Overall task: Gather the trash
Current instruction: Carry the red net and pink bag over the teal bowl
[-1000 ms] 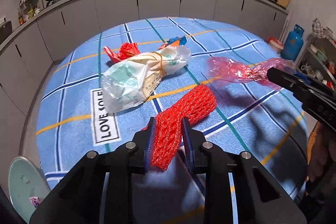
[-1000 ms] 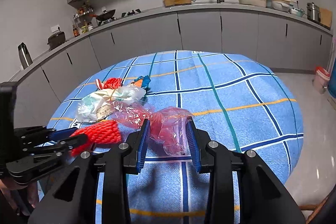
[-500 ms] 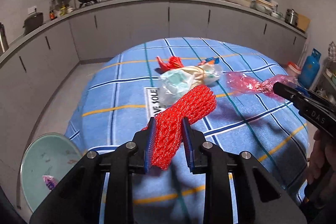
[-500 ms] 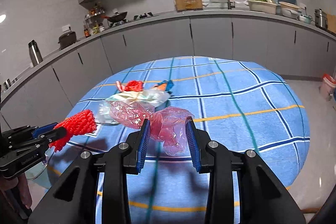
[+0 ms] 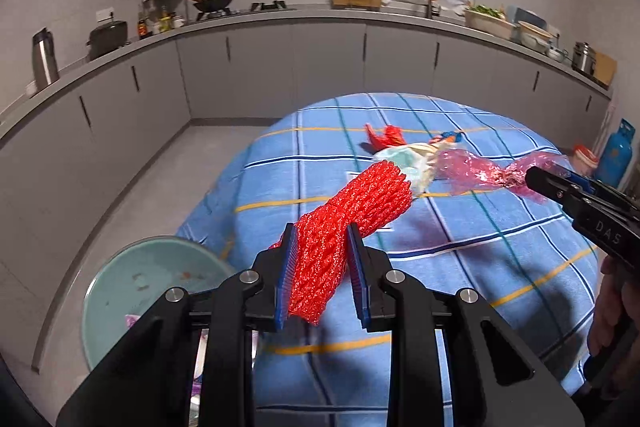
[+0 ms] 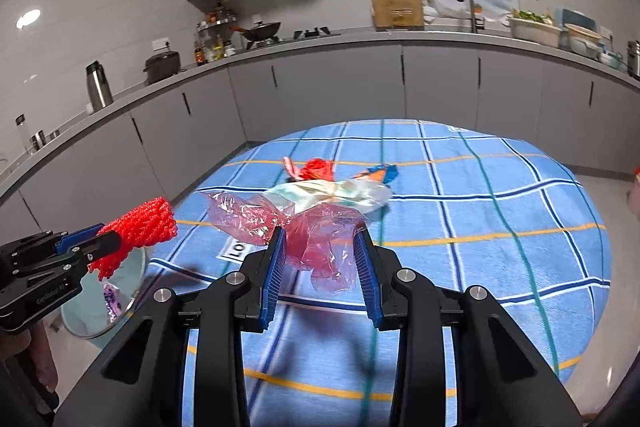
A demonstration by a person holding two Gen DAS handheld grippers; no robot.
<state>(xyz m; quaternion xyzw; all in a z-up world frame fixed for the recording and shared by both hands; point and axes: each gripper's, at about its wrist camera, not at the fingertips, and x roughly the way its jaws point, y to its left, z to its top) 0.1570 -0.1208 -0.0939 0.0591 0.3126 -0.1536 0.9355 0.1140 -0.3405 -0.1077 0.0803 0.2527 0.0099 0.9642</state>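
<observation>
My left gripper (image 5: 320,251) is shut on a red foam net sleeve (image 5: 360,203), held up in the air near the table's left edge; the sleeve (image 6: 140,227) also shows at the left of the right wrist view, above the bin. My right gripper (image 6: 320,251) is shut on a crumpled pink plastic bag (image 6: 320,243), lifted off the cloth; the same bag (image 5: 480,171) trails from the right gripper (image 5: 536,183) in the left wrist view. A pale green trash bin (image 5: 132,291) stands on the floor below the table's left edge, with scraps inside.
On the blue checked tablecloth (image 6: 480,227) lie a white and green plastic bag (image 6: 340,193), a red wrapper (image 6: 316,167) and a blue and orange wrapper (image 6: 380,173). Grey kitchen cabinets (image 5: 280,67) curve behind the table. A blue gas cylinder (image 5: 620,155) stands at far right.
Both grippers have swung left and risen a little with their loads. The trash bin has come further into view under the red net sleeve. The litter on the cloth has not moved.
</observation>
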